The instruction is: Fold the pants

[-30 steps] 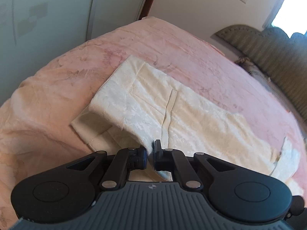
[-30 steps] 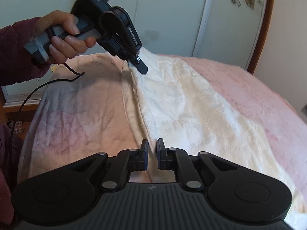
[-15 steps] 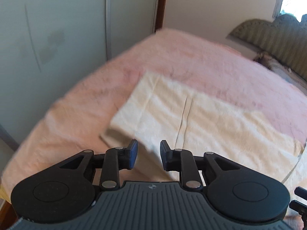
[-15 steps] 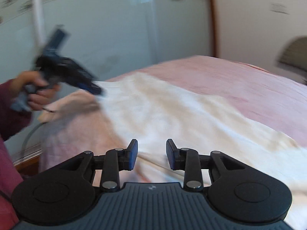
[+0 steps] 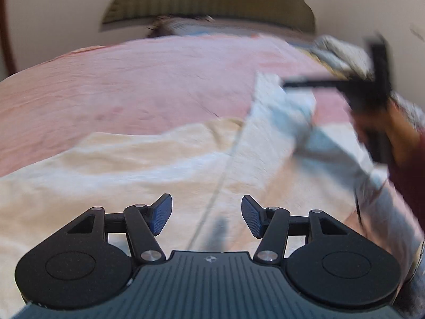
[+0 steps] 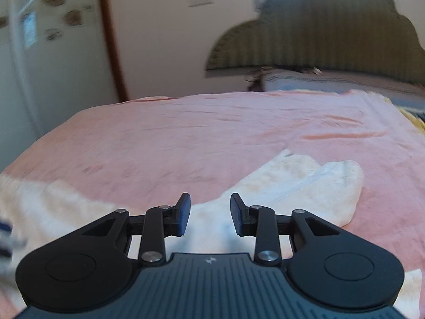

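Observation:
Cream-white pants (image 5: 132, 164) lie spread on a pink bedspread (image 5: 132, 79). My left gripper (image 5: 206, 216) is open and empty, just above the pants, with a seam running under it. The right gripper shows blurred at the right of the left wrist view (image 5: 372, 90), over the pants' leg ends. In the right wrist view the pants' leg ends (image 6: 305, 186) lie ahead and right of my right gripper (image 6: 209, 214), which is open and empty above the cloth.
A green padded headboard (image 6: 318, 34) and pillows (image 6: 332, 82) stand at the far end of the bed. A wardrobe (image 6: 39, 66) and a brown door frame (image 6: 111, 40) are at the left. The bedspread (image 6: 186, 138) stretches wide around the pants.
Both grippers let go of the pants and opened wide. Both swung round from facing the wardrobe toward the headboard, and the right gripper now faces the leg ends.

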Demonstrator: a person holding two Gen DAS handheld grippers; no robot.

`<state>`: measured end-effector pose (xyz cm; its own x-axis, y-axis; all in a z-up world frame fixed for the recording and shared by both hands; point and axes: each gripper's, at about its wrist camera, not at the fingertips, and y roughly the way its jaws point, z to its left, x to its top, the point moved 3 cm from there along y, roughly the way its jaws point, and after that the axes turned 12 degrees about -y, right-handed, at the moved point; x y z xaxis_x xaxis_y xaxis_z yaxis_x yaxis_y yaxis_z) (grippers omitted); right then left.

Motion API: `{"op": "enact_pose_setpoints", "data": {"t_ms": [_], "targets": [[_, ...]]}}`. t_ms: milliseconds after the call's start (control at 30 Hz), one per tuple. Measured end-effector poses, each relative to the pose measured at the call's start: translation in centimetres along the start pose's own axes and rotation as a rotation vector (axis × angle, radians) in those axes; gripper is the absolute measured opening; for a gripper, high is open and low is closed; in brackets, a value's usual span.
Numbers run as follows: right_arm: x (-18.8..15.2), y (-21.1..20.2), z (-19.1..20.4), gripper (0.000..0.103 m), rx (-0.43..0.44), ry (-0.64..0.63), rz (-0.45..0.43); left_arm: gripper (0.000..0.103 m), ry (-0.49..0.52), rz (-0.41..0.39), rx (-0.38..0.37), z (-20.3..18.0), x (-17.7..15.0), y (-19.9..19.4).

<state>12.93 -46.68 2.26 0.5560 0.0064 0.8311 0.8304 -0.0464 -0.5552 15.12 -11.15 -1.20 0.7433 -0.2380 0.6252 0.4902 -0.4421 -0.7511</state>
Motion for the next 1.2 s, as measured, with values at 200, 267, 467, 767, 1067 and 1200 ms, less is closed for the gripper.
{"op": "enact_pose_setpoints", "data": {"t_ms": [200, 267, 467, 767, 1067, 1200], "targets": [[2.6, 10.5, -4.9, 0.039, -0.151, 0.278, 0.171, 0.061, 0.065, 0.071, -0.065, -1.5, -1.7, 4.1], [2.6, 12.5, -5.2, 0.063, -0.183, 0.342, 0.209, 0.062, 0.066, 0.071, -0.077, -1.5, -1.7, 4.6], [3.4, 15.1, -2.7, 0.038, -0.319, 0.102, 0.24, 0.059, 0.057, 0.048, -0.119, -2.0, -1.0, 4.9], [1.8, 5.8, -6.4, 0.011, -0.253, 0.325, -0.008, 0.008, 0.14, -0.026, -0.074, -2.9, -1.6, 4.6], [-7.0, -9.4, -7.9, 0.011, -0.206, 0.595, -0.178, 0.004, 0.312, -0.035, -0.071, -5.2, -4.5, 3.5], [-11.4, -9.3, -9.3, 0.015, -0.177, 0.716, -0.119, 0.019, 0.311, -0.032, -0.04, -5.5, -4.2, 4.6]]}}
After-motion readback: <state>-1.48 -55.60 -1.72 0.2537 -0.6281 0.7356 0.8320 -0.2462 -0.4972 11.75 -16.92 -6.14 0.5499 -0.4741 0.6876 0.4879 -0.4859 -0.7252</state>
